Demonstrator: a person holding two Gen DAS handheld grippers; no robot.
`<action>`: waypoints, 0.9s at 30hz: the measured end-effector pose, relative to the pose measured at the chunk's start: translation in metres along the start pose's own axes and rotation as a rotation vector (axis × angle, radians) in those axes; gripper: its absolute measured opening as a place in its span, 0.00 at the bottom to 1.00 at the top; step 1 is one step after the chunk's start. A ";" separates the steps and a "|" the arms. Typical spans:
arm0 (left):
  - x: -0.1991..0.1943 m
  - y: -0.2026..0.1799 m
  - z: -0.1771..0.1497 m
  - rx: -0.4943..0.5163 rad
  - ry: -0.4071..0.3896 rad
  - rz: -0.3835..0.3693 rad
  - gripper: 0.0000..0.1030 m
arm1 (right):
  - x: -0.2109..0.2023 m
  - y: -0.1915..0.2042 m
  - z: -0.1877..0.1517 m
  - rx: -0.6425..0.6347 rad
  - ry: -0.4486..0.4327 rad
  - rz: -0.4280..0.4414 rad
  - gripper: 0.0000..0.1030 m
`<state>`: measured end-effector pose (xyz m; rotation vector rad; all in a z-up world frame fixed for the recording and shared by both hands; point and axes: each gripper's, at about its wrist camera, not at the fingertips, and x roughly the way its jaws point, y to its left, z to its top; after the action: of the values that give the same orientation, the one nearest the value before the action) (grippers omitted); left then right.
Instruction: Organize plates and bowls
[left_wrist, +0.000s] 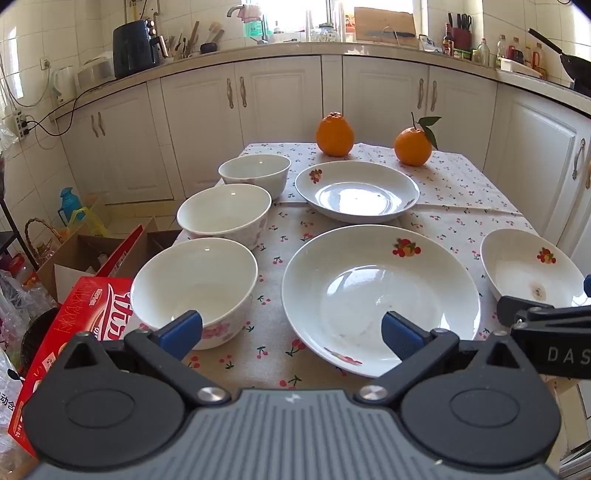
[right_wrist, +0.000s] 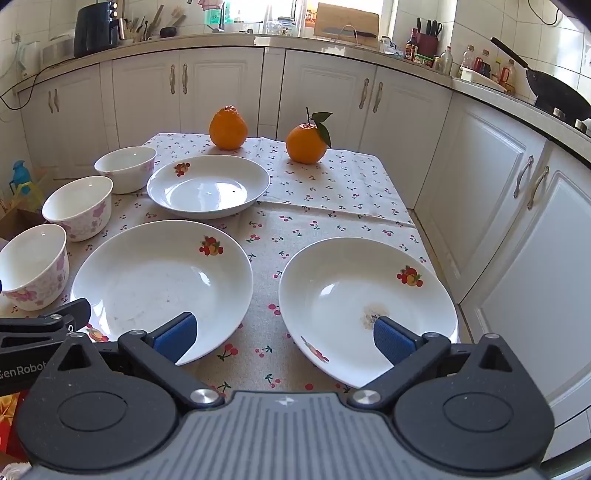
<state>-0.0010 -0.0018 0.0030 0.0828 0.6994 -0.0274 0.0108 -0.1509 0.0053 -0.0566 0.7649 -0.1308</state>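
While your left hand-held gripper hangs released over the near edge of the worktop, its blue pads spread wide with nothing between them, one pad sits in front of the near bowl and the other in front of the near middle plate. Your right hand-held gripper is likewise spread and grasping nothing, its pads in front of the near middle plate and the right plate.

Two oranges stand at the far side of the cherry-print cloth, well apart from the crockery; the right one carries a stem and leaf. White cabinets close in behind and along your right. Off the left edge, lower down, you have a red carton and an open cardboard box.

Three bowls run in a line down the left side: the near bowl, a middle bowl and a far bowl, each upright, apart and holding nothing. A far plate lies beside the far bowl. All three plates are bare of food; the right plate shows a brownish mark in its well.
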 end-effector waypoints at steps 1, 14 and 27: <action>0.000 0.000 0.000 0.000 -0.001 0.000 0.99 | 0.000 0.000 0.001 0.000 0.001 0.000 1.00; 0.000 0.000 -0.001 0.000 -0.001 0.001 0.99 | 0.000 -0.001 -0.001 0.000 -0.002 0.001 1.00; -0.001 0.002 -0.001 -0.011 -0.006 0.002 0.99 | -0.002 0.000 0.000 -0.005 -0.010 0.003 1.00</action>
<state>-0.0018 0.0005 0.0031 0.0724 0.6933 -0.0218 0.0094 -0.1509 0.0065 -0.0606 0.7549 -0.1257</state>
